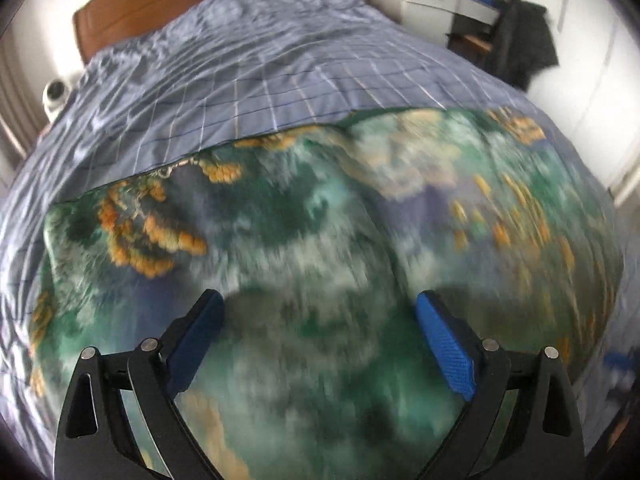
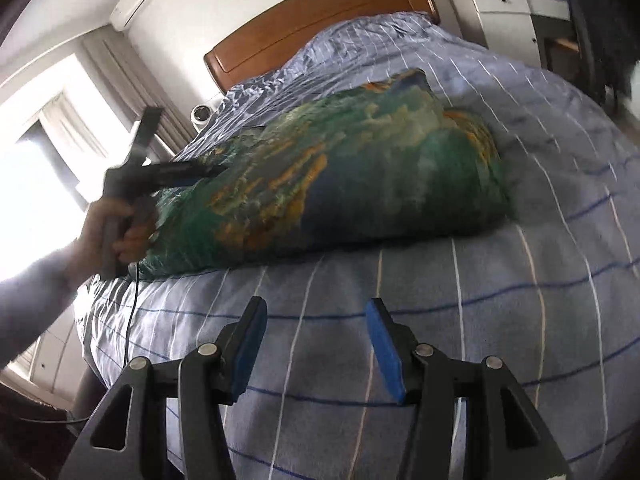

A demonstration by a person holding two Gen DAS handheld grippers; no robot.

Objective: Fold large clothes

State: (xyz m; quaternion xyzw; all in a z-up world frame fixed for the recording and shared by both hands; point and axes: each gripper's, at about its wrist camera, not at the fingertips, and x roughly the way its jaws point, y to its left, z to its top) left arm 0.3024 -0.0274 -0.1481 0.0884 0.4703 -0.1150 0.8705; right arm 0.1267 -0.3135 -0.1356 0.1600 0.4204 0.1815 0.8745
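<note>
A large green, blue and orange patterned garment lies folded in a broad pile on the bed. It also shows in the right wrist view. My left gripper is open and empty, just above the garment's near part. In the right wrist view the left gripper hovers at the garment's left end, held by a hand. My right gripper is open and empty over the bare bedspread, short of the garment's near edge.
A wooden headboard stands at the far end of the bed. A white round device sits beside the bed's far left. A white dresser and a dark hanging garment stand at the right. A bright window is at left.
</note>
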